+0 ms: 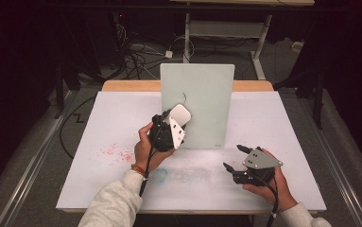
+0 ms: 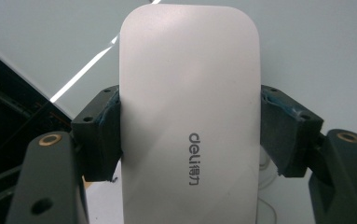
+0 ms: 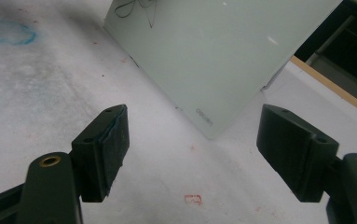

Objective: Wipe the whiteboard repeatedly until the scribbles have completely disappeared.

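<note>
Showing "deli" lettering, left tongs (image 2: 190,135) clamp the white eraser (image 2: 190,93).

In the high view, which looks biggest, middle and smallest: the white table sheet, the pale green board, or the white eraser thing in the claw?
1. White table sheet, the biggest.
2. Pale green board, in the middle.
3. White eraser, held by the left gripper, the smallest, even though it is raised nearer the camera.
</note>
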`<state>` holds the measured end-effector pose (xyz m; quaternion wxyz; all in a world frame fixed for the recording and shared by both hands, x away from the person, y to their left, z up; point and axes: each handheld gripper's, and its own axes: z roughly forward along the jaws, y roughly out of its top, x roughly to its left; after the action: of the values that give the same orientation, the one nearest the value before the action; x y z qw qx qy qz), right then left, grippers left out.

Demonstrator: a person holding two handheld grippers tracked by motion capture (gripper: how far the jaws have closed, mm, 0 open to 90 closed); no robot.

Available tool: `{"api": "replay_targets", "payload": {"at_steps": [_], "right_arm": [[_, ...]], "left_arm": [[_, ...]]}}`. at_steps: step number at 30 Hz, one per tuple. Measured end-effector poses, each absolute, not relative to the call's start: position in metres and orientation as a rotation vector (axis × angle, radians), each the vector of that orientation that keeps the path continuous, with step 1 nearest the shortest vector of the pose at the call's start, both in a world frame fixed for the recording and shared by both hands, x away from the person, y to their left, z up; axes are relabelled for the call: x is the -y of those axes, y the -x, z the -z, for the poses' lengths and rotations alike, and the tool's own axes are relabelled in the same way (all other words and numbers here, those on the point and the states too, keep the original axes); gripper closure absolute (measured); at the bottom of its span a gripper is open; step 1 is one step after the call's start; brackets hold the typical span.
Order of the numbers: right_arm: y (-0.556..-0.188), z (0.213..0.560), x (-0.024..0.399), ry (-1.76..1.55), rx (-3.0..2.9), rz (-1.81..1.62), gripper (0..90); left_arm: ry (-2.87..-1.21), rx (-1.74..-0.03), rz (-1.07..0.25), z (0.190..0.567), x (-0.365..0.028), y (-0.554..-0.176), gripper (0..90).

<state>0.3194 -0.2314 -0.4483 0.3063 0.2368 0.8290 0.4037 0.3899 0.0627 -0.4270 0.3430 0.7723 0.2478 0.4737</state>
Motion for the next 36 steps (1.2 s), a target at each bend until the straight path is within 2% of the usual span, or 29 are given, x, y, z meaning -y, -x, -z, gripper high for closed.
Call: {"api": "replay_targets", "payload": {"at_steps": [10,23,26,30,36], "right_arm": [[-0.319,0.448,0.231,-0.624,-2.192,-1.069,26.0],[-0.319,0.449,0.230,-0.617,-2.205,-1.062,26.2],[-0.320,0.450,0.230,-0.612,-2.211,-1.055,26.2],[-0.320,0.450,0.230,-0.615,-2.209,-1.054,26.2],[-0.320,0.450,0.231,-0.614,-2.208,-1.057,26.2]], "left_arm": [[-1.924,-0.705,-1.274,0.389,-0.073,-0.406,29.1],[-2.037,-0.597,-1.325,0.435,-0.037,-0.387,29.0],[-2.040,-0.590,-1.283,0.429,-0.040,-0.390,29.0],[-2.022,-0.603,-1.290,0.416,-0.042,-0.395,29.0],[-1.912,-0.694,-1.262,0.376,-0.056,-0.412,29.0]]}}
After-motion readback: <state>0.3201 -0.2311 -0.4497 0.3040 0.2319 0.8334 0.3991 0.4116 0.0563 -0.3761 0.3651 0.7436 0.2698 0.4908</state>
